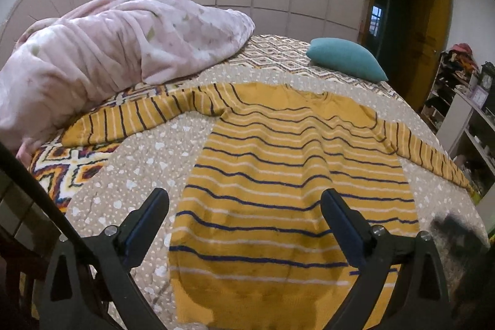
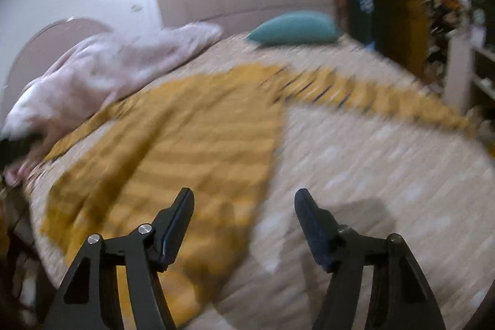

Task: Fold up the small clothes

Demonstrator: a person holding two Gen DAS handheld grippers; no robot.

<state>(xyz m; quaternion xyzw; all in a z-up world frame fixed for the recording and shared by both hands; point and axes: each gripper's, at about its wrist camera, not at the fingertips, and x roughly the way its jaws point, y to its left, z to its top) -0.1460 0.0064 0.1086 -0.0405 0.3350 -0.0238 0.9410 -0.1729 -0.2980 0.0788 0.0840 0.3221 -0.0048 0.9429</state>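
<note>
A small yellow sweater (image 1: 278,175) with dark blue and white stripes lies flat on the bed, both sleeves spread out, hem toward me. My left gripper (image 1: 244,197) is open and empty above the sweater's lower part. In the right wrist view, which is blurred, the sweater (image 2: 185,138) lies to the left and its right sleeve (image 2: 386,101) stretches across the far bed. My right gripper (image 2: 244,197) is open and empty over the sweater's right edge.
A pink crumpled quilt (image 1: 108,57) is heaped at the far left of the bed. A teal pillow (image 1: 346,57) lies at the far right. The beige dotted bedspread (image 1: 130,175) covers the bed. Shelves (image 1: 464,113) stand to the right.
</note>
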